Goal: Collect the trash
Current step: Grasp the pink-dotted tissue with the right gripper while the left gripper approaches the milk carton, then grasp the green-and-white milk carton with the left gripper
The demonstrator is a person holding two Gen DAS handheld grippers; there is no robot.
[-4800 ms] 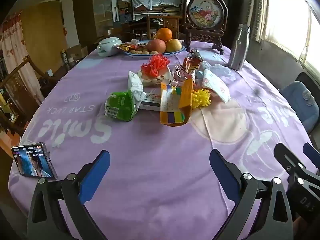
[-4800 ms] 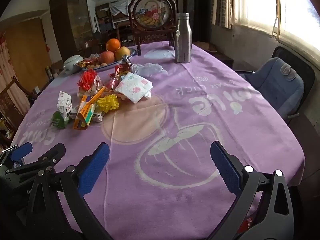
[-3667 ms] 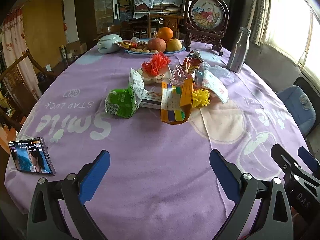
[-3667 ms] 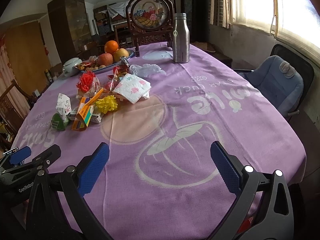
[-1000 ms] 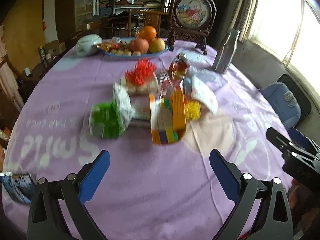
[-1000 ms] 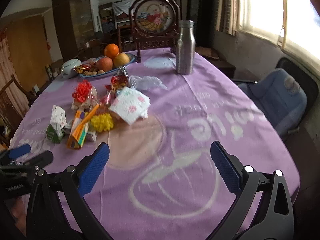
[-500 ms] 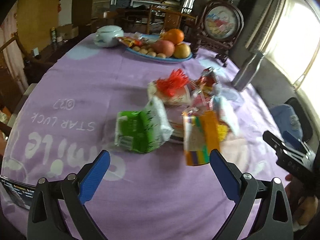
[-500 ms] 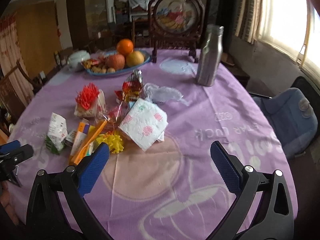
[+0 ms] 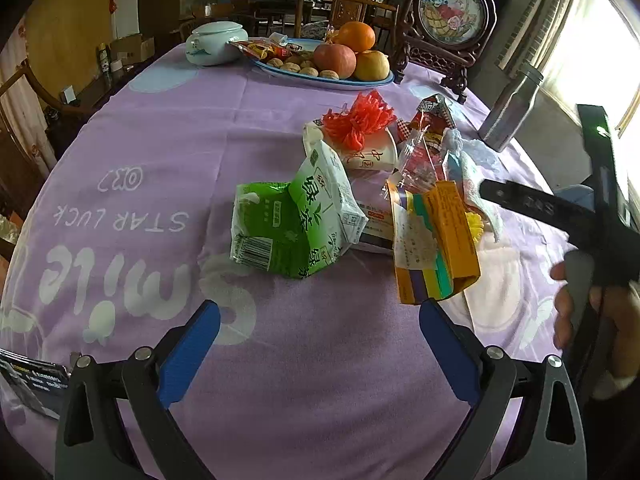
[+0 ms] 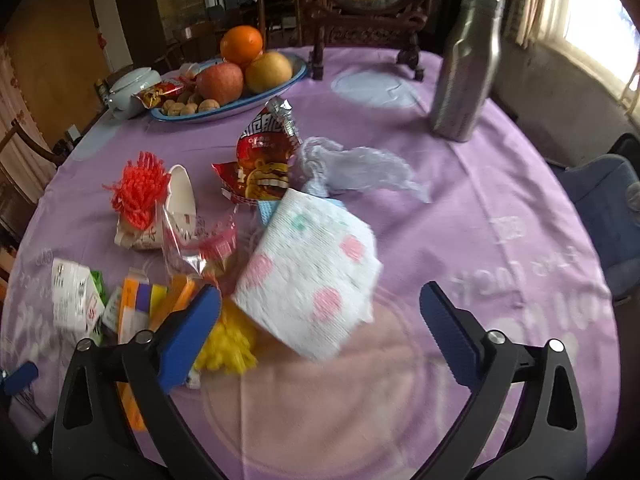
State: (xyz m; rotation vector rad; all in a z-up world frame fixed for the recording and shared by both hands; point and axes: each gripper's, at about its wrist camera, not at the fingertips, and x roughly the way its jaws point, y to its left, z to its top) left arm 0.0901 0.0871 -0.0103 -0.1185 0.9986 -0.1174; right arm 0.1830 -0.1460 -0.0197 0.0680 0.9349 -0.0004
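I am bringing both grippers in over the purple cloth [image 9: 160, 148] toward the trash heap in the middle of the table; nothing is being held yet. The left gripper [image 9: 318, 344] is standing wide open with bare cloth between its pads, aimed at the green carton [image 9: 296, 224], which is lying on its side just beside the orange box [image 9: 434, 240]. The right gripper [image 10: 320, 320] is beginning to close, though its jaws are wide and the pads are not pressing on anything; the napkin [image 10: 310, 276] is sitting between them, partly over the yellow pom-pom [image 10: 228, 346].

What I am worrying about: the heap is tightly packed, so a closing jaw could be catching two things at once; the right gripper's left finger [image 10: 188, 334] is already crowding the pom-pom and the box end, and could be dragging them along with the napkin. The napkin looks soft and folded, so I am judging that a shallow pinch may be lifting only one layer. The red snack bag [image 10: 260, 156] and clear wrapper [image 10: 196, 240] are light and may be sliding off. On the left, the carton could be skidding on the cloth rather than seating. The steel bottle [image 10: 464, 68] and fruit plate [image 10: 280, 84] are standing well apart, so I am counting them as safe.
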